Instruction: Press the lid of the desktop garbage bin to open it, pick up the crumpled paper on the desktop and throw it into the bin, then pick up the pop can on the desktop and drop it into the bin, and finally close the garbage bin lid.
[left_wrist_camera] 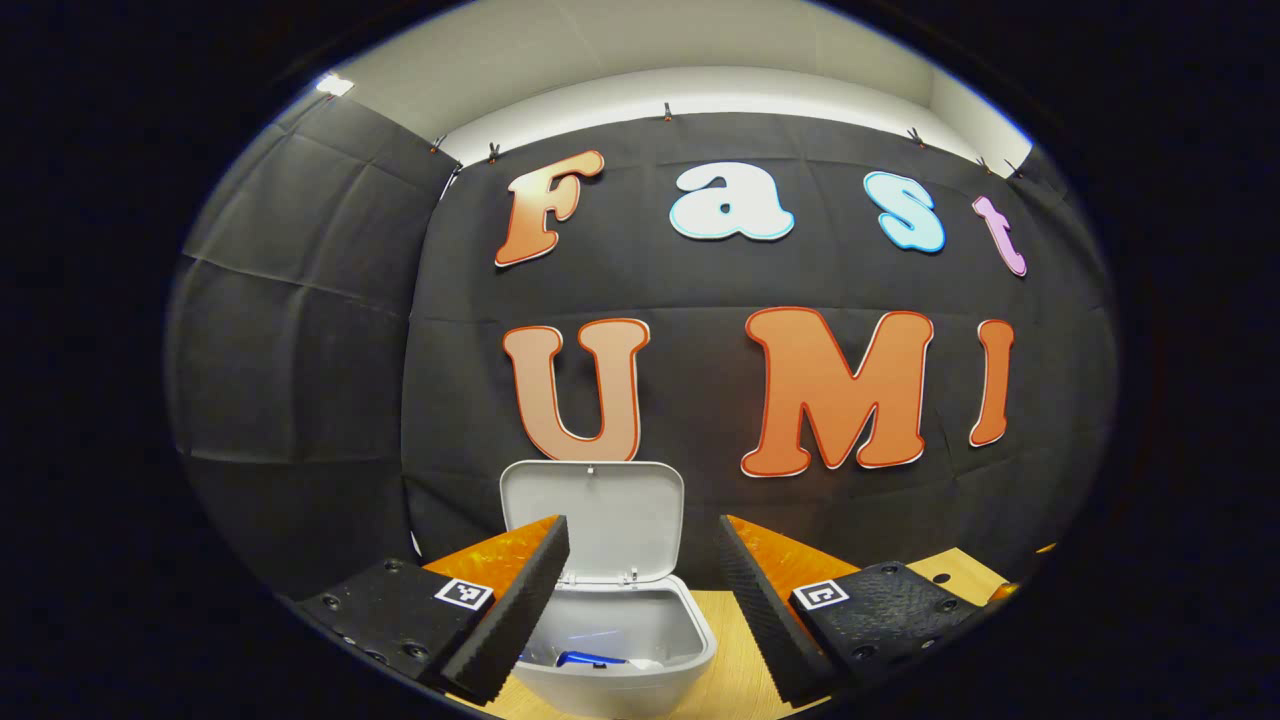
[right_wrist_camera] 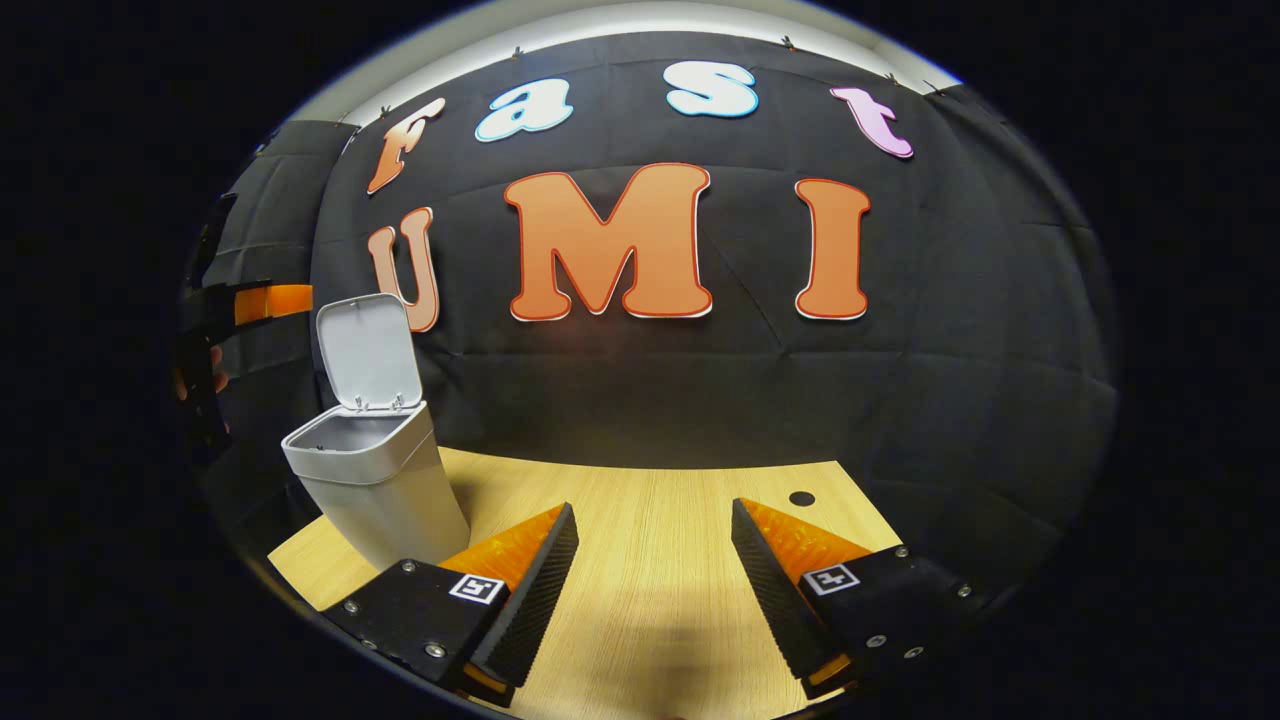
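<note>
The white desktop bin (left_wrist_camera: 620, 650) stands on the wooden table with its lid (left_wrist_camera: 592, 520) swung up and open. Inside it lie a blue pop can (left_wrist_camera: 585, 659) and a bit of white paper (left_wrist_camera: 645, 664). My left gripper (left_wrist_camera: 640, 580) hovers just above and in front of the bin's mouth, open, with nothing between its fingers. In the right gripper view the bin (right_wrist_camera: 375, 480) sits at the left, lid (right_wrist_camera: 367, 352) upright. My right gripper (right_wrist_camera: 655, 570) is open over the bare tabletop, to the right of the bin. The left gripper (right_wrist_camera: 225, 330) and a hand show beyond the bin.
The wooden table (right_wrist_camera: 660, 520) has a small dark hole (right_wrist_camera: 802, 498) near its back right. Black cloth walls close in behind and to the sides. The table's left edge runs close to the bin.
</note>
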Demonstrator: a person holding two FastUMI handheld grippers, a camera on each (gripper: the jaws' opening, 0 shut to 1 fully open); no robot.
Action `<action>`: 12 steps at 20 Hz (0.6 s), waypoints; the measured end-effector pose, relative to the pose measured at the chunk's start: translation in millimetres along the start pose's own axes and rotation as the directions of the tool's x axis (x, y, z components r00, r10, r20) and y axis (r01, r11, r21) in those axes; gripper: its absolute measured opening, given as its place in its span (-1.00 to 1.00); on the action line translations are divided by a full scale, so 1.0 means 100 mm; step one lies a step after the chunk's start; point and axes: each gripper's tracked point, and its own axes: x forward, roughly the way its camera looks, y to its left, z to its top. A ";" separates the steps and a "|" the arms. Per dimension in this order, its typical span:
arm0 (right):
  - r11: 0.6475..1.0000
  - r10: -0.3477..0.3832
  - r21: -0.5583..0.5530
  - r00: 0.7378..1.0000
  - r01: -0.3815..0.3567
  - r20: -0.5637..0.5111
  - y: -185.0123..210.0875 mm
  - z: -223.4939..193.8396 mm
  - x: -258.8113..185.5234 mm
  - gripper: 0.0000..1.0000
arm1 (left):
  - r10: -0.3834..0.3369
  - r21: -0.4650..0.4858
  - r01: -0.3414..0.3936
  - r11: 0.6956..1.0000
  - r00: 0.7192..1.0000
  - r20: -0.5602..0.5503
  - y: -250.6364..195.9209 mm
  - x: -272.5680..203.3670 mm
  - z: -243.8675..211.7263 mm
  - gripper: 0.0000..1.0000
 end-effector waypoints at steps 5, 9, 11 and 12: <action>1.000 -0.026 -0.001 1.000 0.026 -0.003 0.09 0.03 0.08 0.85 | -0.006 -0.022 0.005 1.000 1.000 -0.023 0.14 0.42 0.06 0.86; 0.999 -0.038 -0.022 0.999 0.038 0.005 0.17 0.08 0.09 0.85 | -0.006 -0.014 0.006 1.000 1.000 0.002 0.25 0.84 0.24 0.85; 0.998 -0.048 -0.032 0.999 0.048 0.006 0.14 0.10 0.10 0.85 | -0.005 -0.021 0.005 1.000 1.000 0.013 0.27 1.01 0.31 0.84; 0.998 -0.054 -0.031 0.999 0.054 0.007 0.12 0.10 0.09 0.85 | 0.000 -0.022 0.000 1.000 1.000 0.015 0.30 1.10 0.35 0.84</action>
